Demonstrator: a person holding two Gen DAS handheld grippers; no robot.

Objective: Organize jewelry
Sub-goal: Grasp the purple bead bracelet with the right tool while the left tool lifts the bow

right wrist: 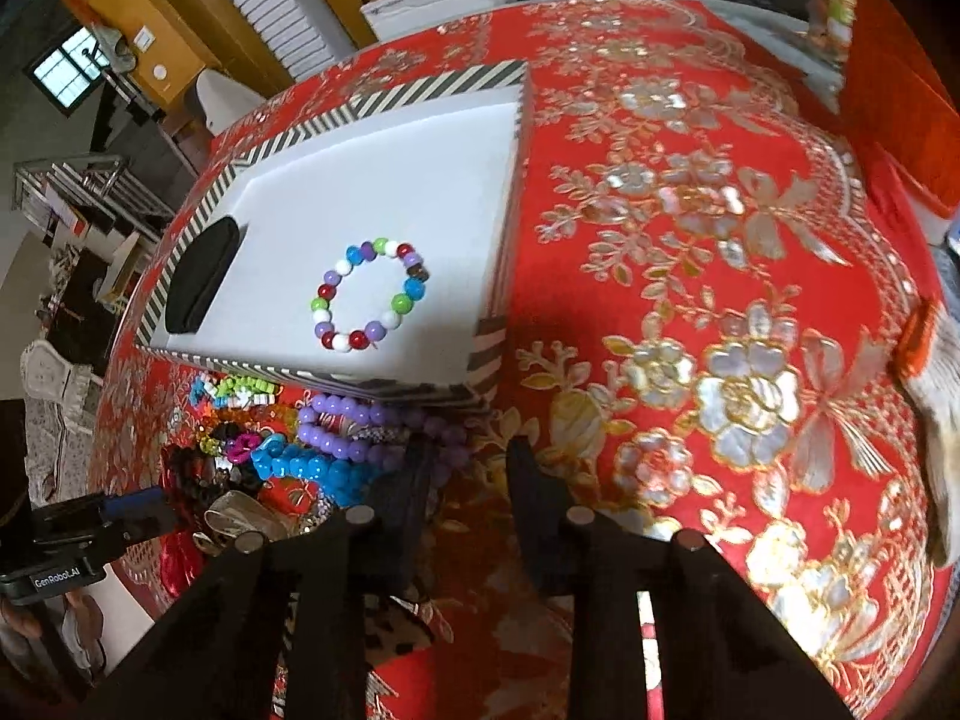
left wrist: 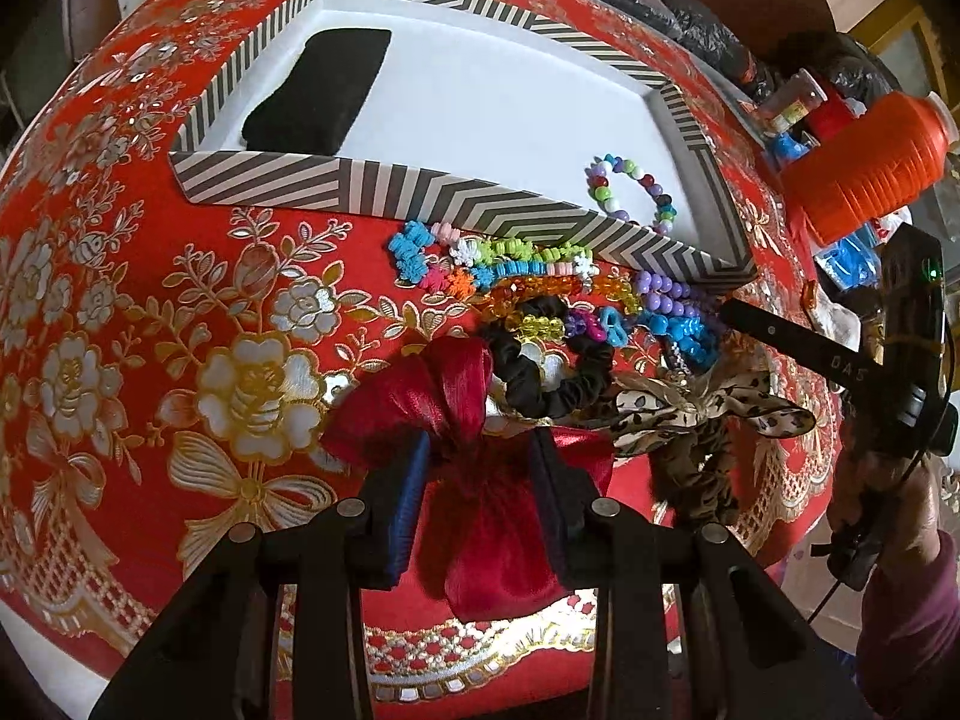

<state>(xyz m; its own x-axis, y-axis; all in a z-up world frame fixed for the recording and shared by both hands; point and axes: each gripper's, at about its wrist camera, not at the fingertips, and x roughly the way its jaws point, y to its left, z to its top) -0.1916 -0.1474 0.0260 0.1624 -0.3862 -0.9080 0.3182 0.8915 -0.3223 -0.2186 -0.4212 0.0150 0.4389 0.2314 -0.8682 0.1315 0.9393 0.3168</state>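
My left gripper [left wrist: 480,456] is shut on a red satin bow [left wrist: 474,480] near the table's front edge. A pile of bead bracelets [left wrist: 540,282], a black scrunchie [left wrist: 552,372] and a leopard-print bow [left wrist: 690,414] lies in front of the striped box [left wrist: 372,186]. A multicoloured bead bracelet [left wrist: 636,192] lies inside the box on white foam, and also shows in the right wrist view [right wrist: 369,294]. A black pad [left wrist: 318,90] sits at the box's far left. My right gripper [right wrist: 468,456] is open and empty, beside the purple beads [right wrist: 360,426] at the box's corner [right wrist: 486,354].
The table carries a red and gold floral cloth [left wrist: 120,330]. An orange thread spool [left wrist: 864,162] and small bottles [left wrist: 792,102] stand at the right. An orange-edged object [right wrist: 918,348] lies at the far right in the right wrist view.
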